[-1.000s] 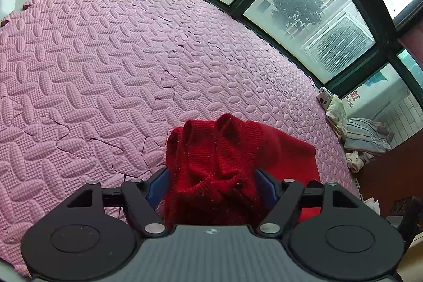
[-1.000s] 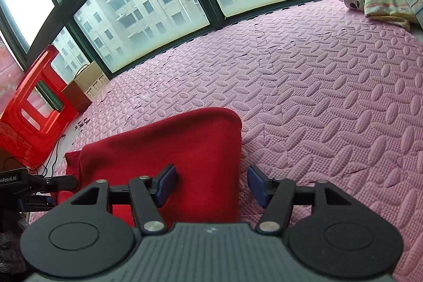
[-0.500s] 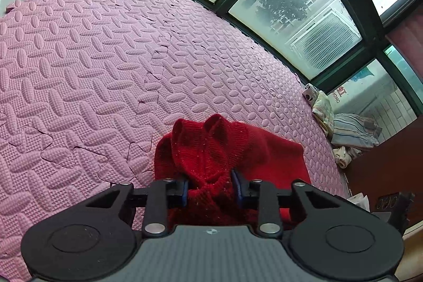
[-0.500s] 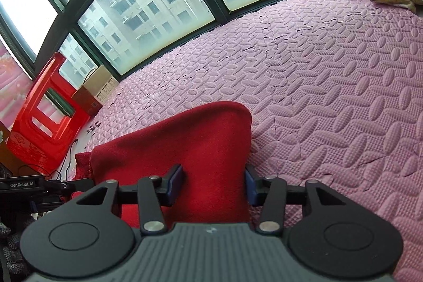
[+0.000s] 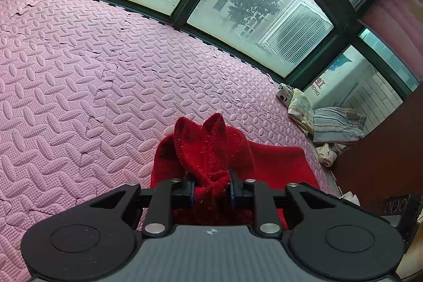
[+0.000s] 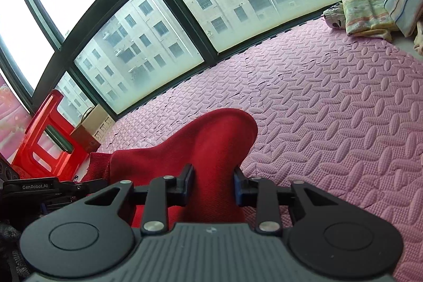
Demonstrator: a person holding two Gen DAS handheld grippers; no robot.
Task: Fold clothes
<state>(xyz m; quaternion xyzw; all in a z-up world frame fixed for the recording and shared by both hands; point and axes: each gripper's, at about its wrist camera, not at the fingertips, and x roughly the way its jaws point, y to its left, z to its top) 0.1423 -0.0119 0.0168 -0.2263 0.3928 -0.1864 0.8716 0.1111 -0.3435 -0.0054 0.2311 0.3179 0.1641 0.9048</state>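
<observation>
Pink foam mat (image 5: 79, 75) is stretching wide and bare to the window frame (image 5: 182, 9); folded laundry (image 5: 335, 123) is sitting at its far right edge. Left gripper (image 5: 211, 189) is pinching a bunched knit fold of the red sweater (image 5: 211, 149). Right gripper (image 6: 211, 185) is clamping the sweater's smooth edge. Sweater is hanging stretched between them above the mat, long axis running gripper to gripper.
</observation>
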